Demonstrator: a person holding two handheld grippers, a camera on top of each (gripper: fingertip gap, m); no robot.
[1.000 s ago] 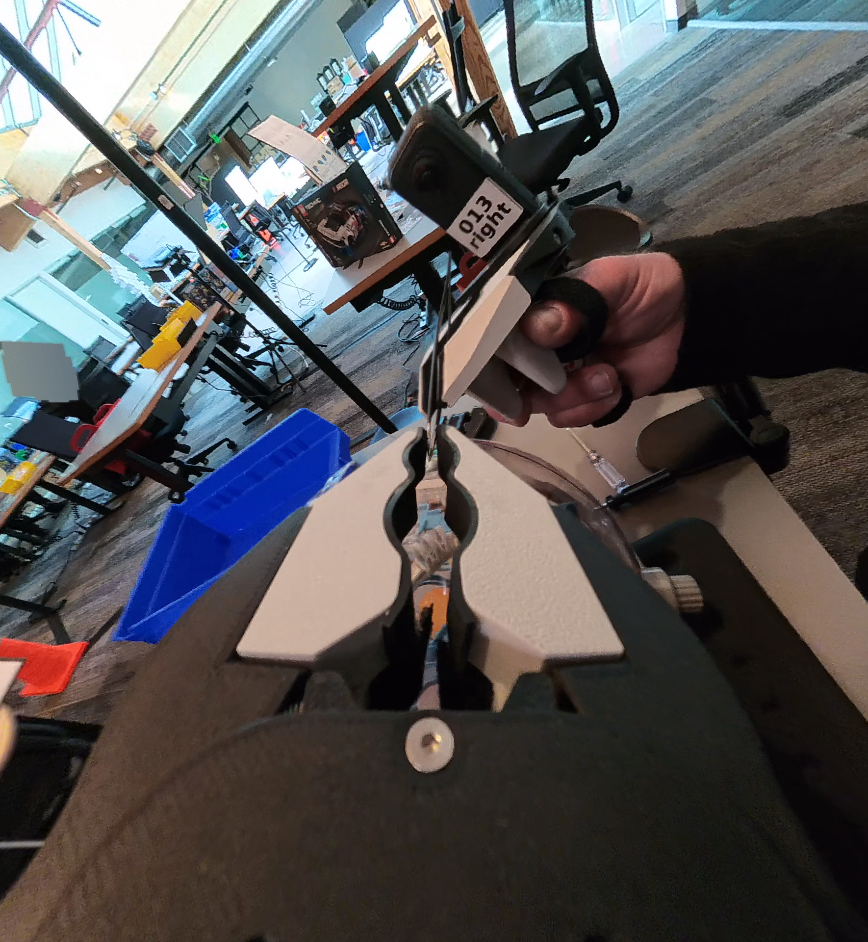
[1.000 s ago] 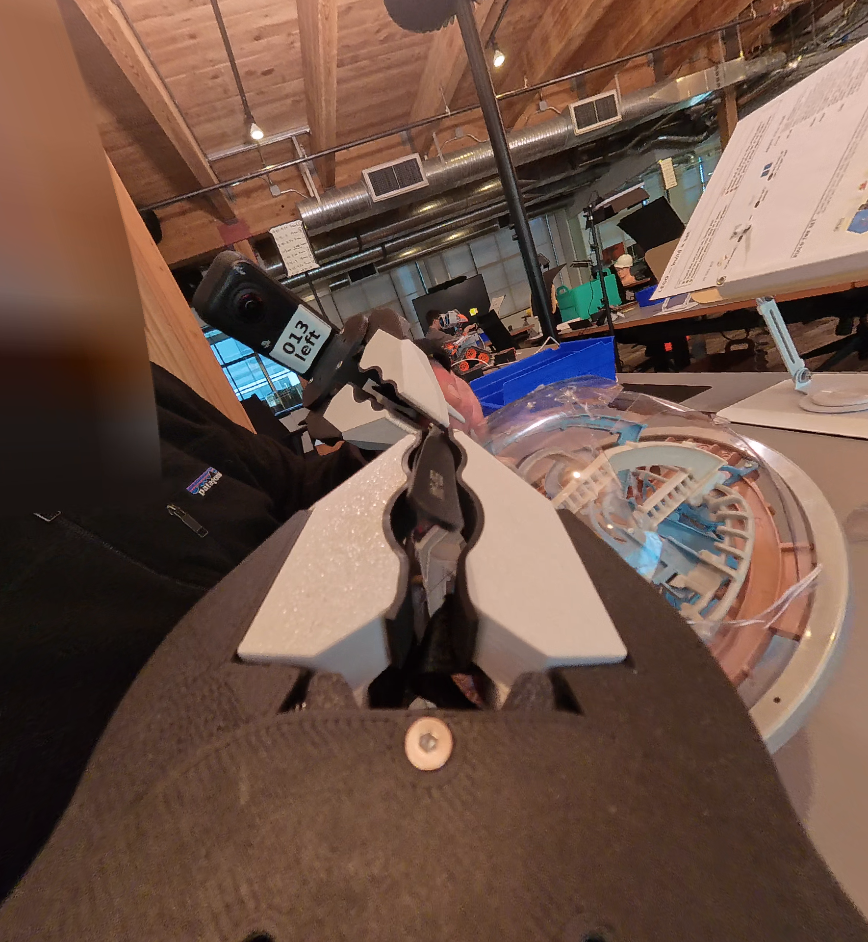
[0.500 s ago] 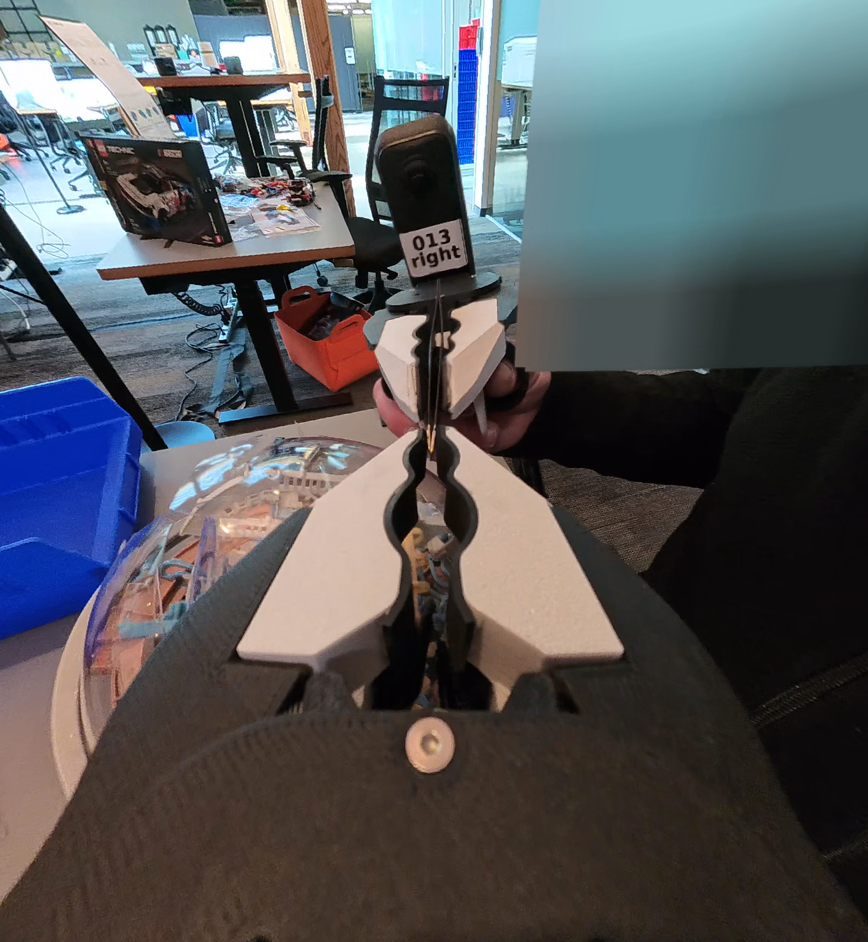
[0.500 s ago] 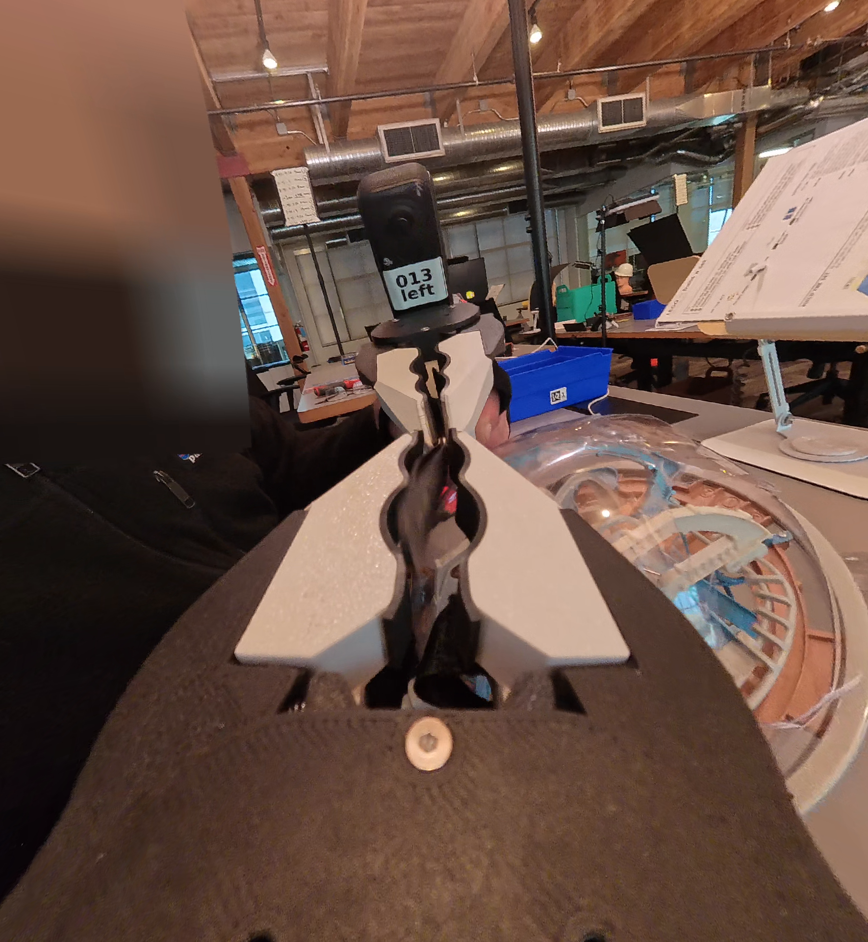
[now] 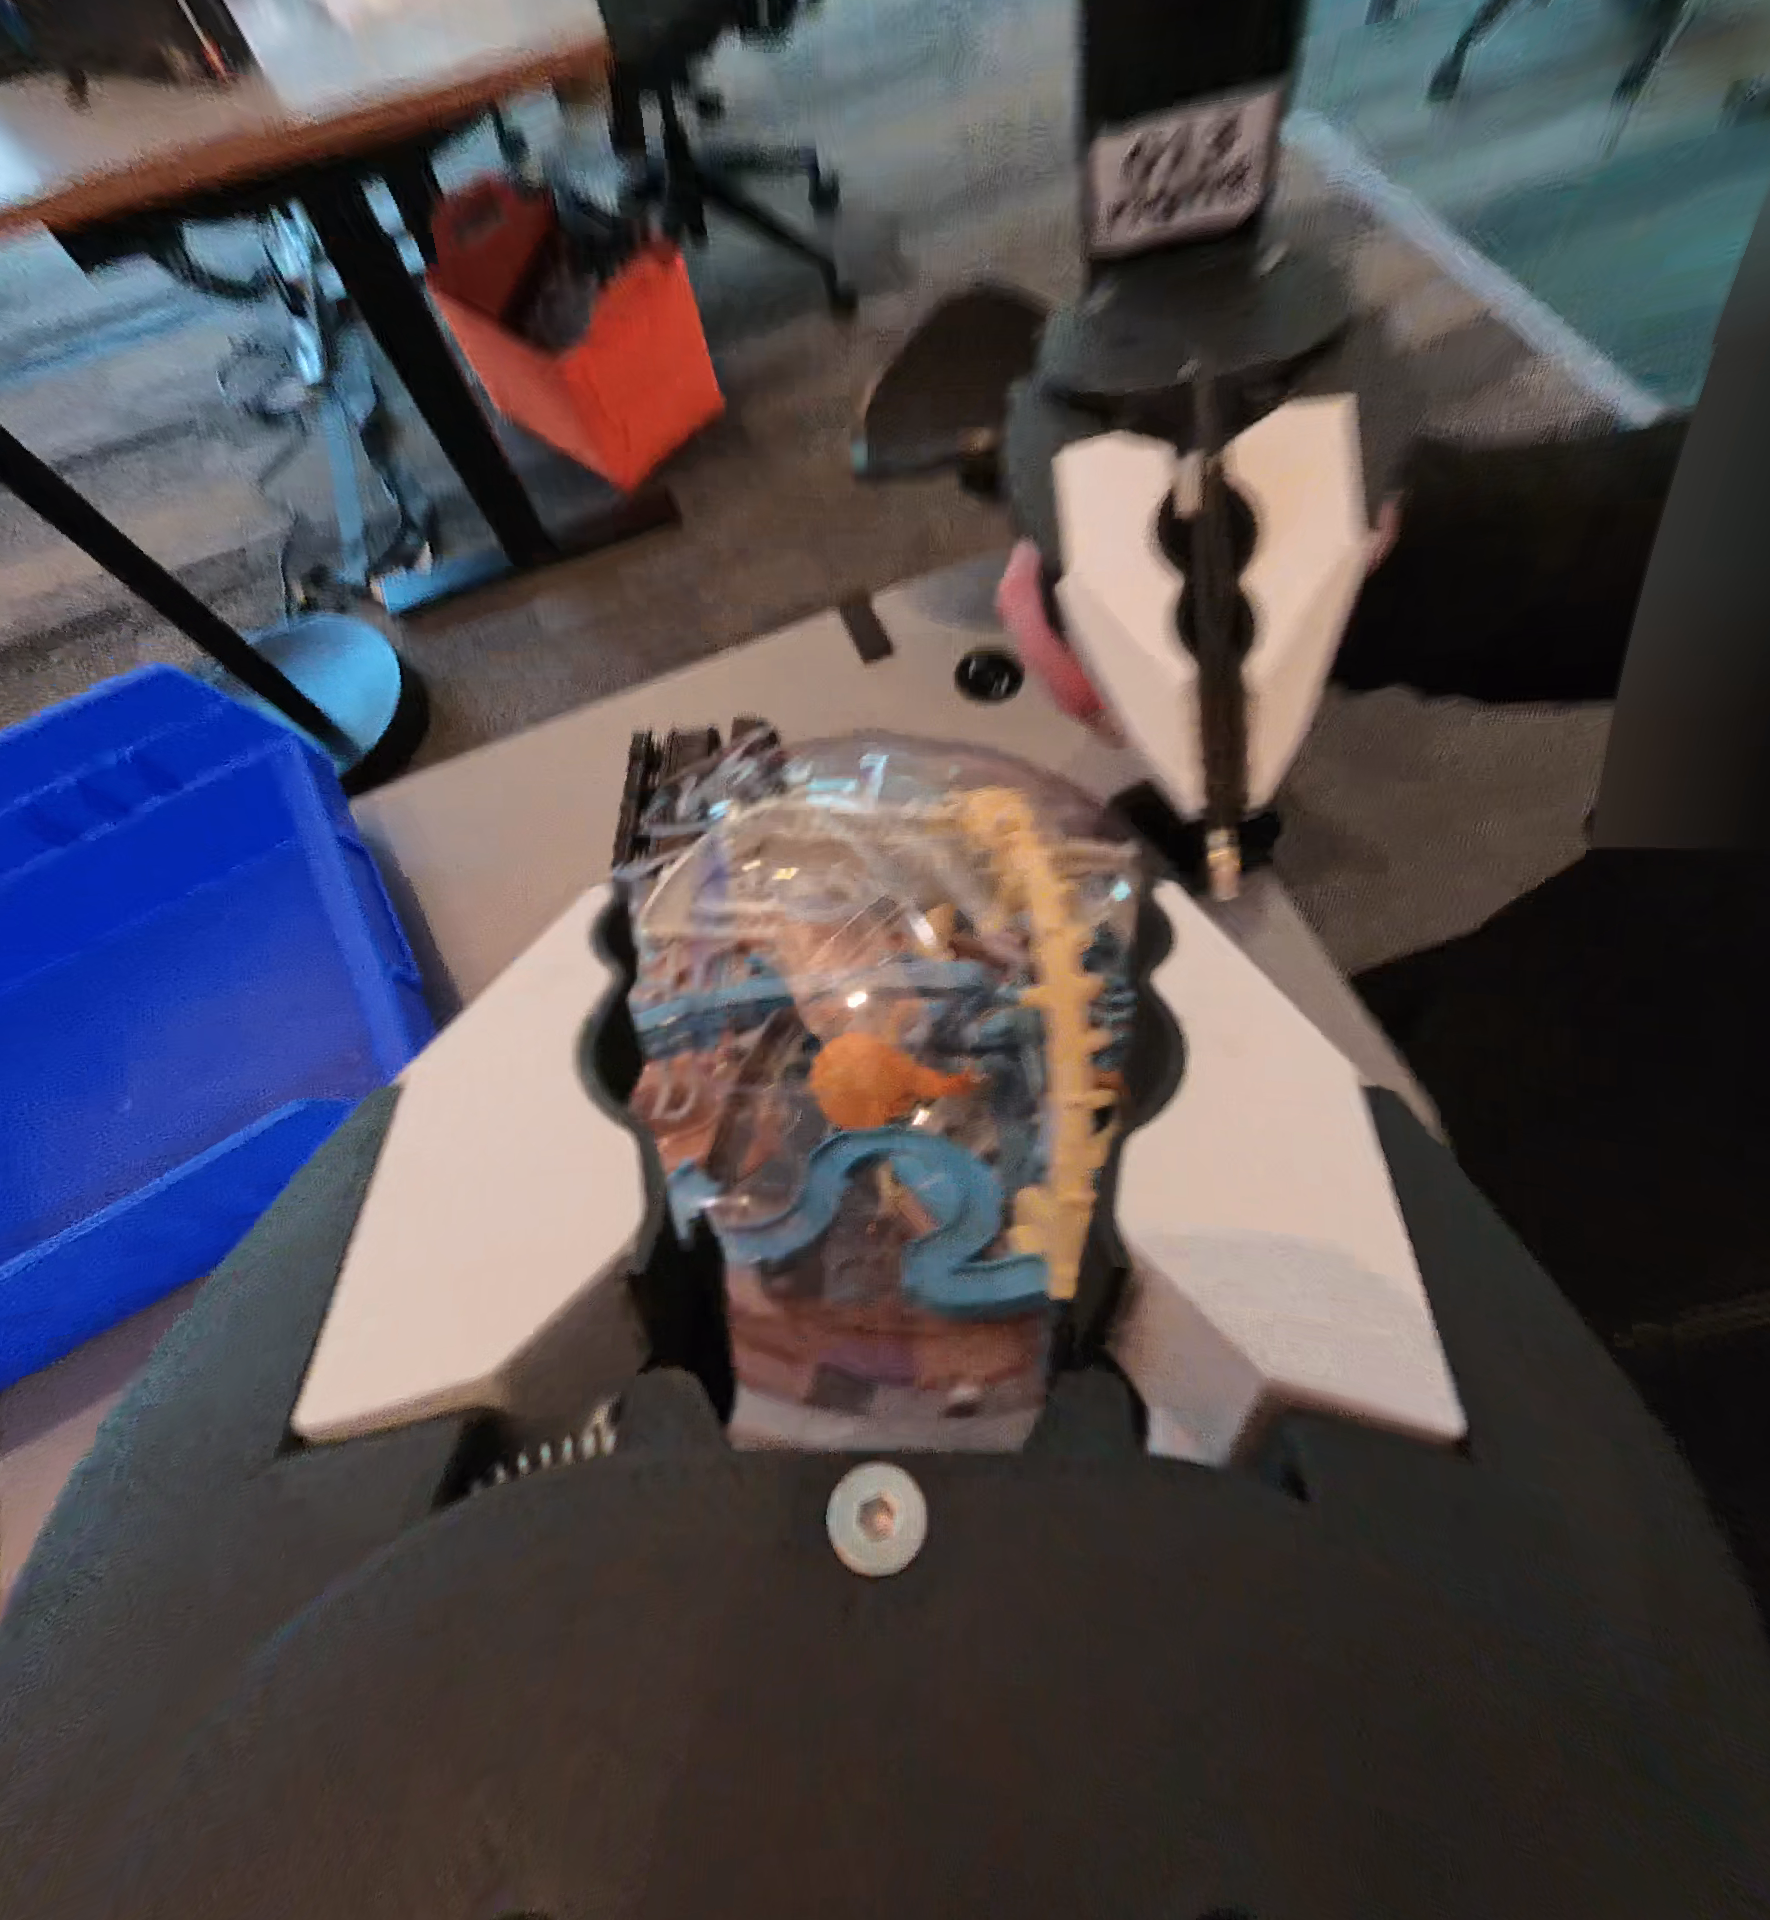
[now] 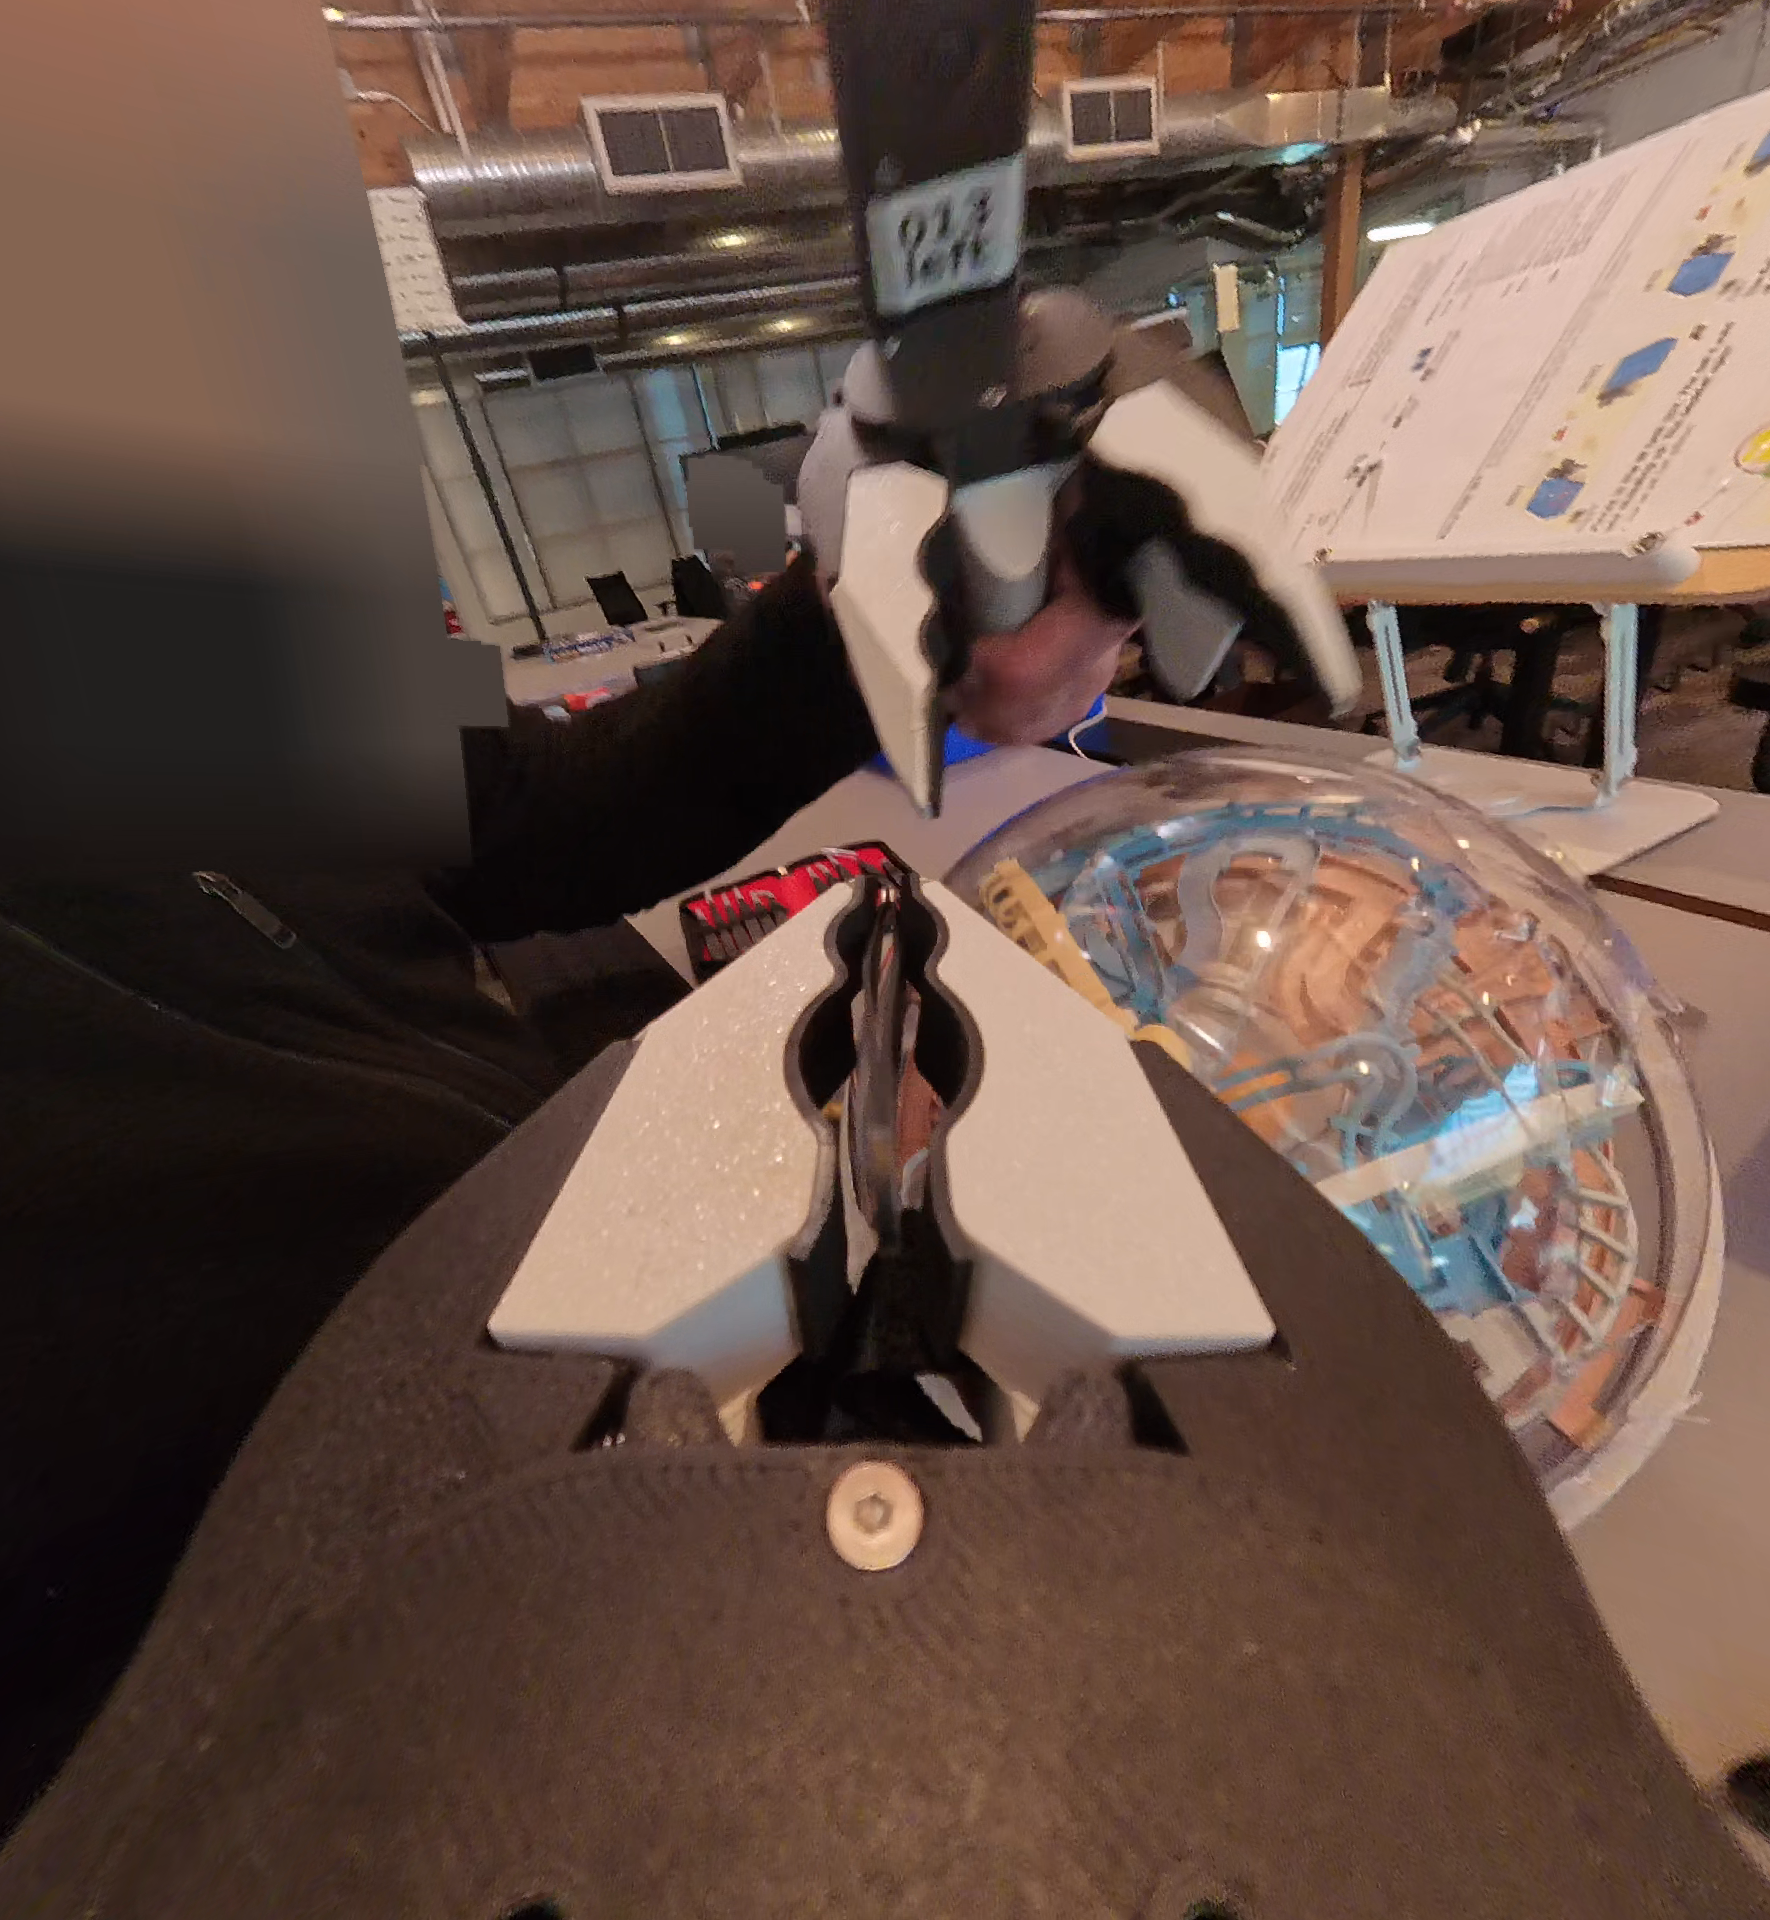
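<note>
My left gripper (image 5: pixel 881 1039) now has its jaws spread wide, where half a second ago they were nearly together; through the gap I see the clear domed maze ball (image 5: pixel 876 997), directly ahead of and below them, though I cannot tell whether the fingers touch the dome. My right gripper (image 6: pixel 886 904) has its jaws pressed together on a thin dark strip (image 6: pixel 886 1039), as in the earlier frames; what that strip is I cannot make out, and its lower end is lost in the shadow between the fingers. The ball sits just to the right of those closed jaws on the grey surface (image 6: pixel 1691 1455), with a black and red packet (image 6: pixel 777 904) lying just beyond the tips, partly hidden by them. Further out, a blue bin (image 5: pixel 133 987) stands left of the left jaws and a white stand holding a printed sheet (image 6: pixel 1587 343) rises behind the ball. The left view is badly smeared by motion, so the floor, an orange bag (image 5: pixel 590 343) and the other gripper's label are all soft. A person's dark sleeve fills the left of the right view, cut off by the frame.
</note>
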